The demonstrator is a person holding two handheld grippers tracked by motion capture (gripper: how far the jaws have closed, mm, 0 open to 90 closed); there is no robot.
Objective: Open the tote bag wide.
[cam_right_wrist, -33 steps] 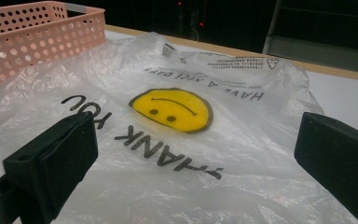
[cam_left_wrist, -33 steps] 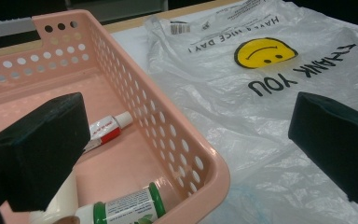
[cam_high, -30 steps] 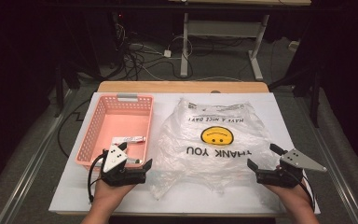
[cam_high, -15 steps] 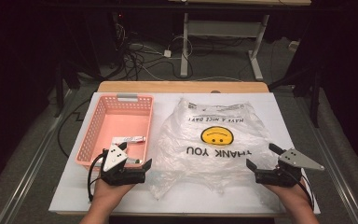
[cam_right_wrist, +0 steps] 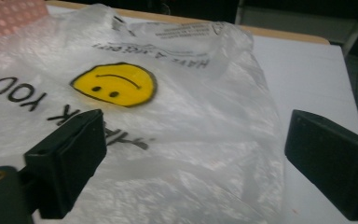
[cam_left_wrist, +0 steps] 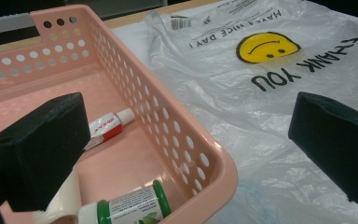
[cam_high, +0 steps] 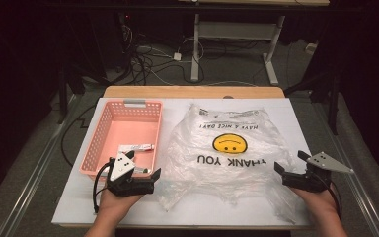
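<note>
The right hand-held gripper [cam_high: 290, 174], jaws apart and just starting to close, nears the plastic bag [cam_high: 227, 153]; the thin film could slip or bunch, since nothing pins it to the desk [cam_high: 296, 118].

Light falls from above onto the white table [cam_high: 296, 123], which is bright while the floor and room around it sink into near black. The high view is soft and grainy, with little shadow on the tabletop. The plastic bag [cam_high: 227, 153] shows pale sheen on its wrinkles. In both gripper views the near black jaws are blurred, and the right gripper view is smeared across the bag [cam_right_wrist: 168, 140].
</note>
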